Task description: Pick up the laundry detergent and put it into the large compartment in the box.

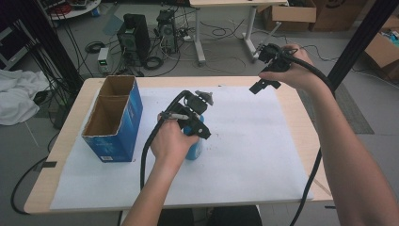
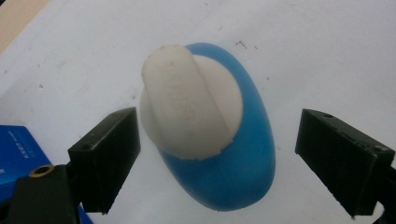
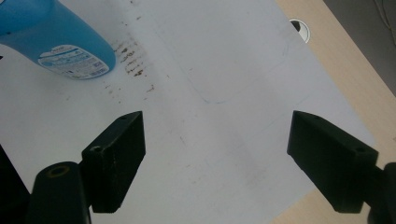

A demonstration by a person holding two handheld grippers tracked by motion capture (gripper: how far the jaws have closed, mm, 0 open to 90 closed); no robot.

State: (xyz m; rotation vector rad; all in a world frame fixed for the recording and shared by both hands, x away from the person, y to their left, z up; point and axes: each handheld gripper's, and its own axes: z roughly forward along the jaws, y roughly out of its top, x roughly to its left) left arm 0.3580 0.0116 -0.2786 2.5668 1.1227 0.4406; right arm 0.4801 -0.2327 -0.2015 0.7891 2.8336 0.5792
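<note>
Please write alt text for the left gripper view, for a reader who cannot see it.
Seen from above, a blue bottle with a white cap stands on white paper, between the two open black fingers of the left gripper, which do not touch it.

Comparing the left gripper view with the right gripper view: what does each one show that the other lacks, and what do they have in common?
Left gripper view alone: the bottle's white cap from above, sitting between the open left tongs, and a corner of the blue box at the left edge.

Right gripper view alone: the printed label on the bottle's side, brown specks on the sheet, the wooden table edge with a round cable hole, and the open right tongs with bare sheet between them.

Both: the blue bottle and the white sheet.
</note>
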